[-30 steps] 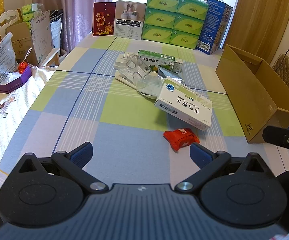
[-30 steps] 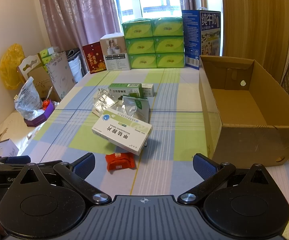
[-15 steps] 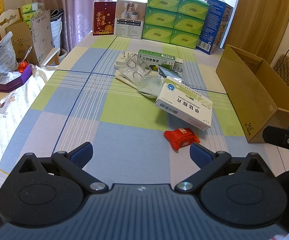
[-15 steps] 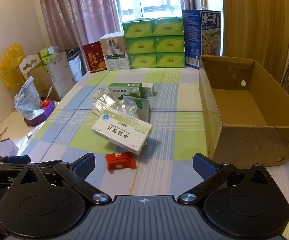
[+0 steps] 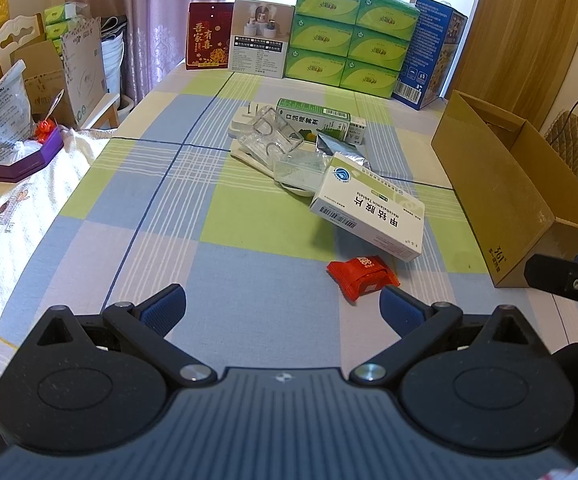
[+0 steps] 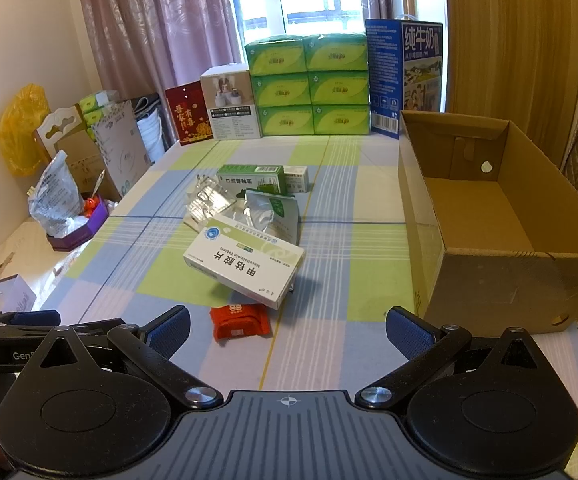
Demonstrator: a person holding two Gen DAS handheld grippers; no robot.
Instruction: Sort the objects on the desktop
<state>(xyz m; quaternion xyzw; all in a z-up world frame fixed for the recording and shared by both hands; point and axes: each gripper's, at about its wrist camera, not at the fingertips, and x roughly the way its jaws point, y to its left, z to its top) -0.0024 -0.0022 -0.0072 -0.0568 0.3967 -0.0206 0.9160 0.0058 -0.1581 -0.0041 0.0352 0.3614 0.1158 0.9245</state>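
Above the table's near edge, left gripper point(image 5: 283, 306) and right gripper point(image 6: 288, 328) level, both spread, empty

Cardboard box point(image 5: 501, 184) cut off at left wrist view's right edge, interior unseen there. White medicine box point(image 6: 245, 266) overlaps red packet point(image 6: 239, 320) top edge in right view. Clear plastic items point(image 5: 273, 140) indistinct. Small box point(image 6: 297, 178) print unreadable.
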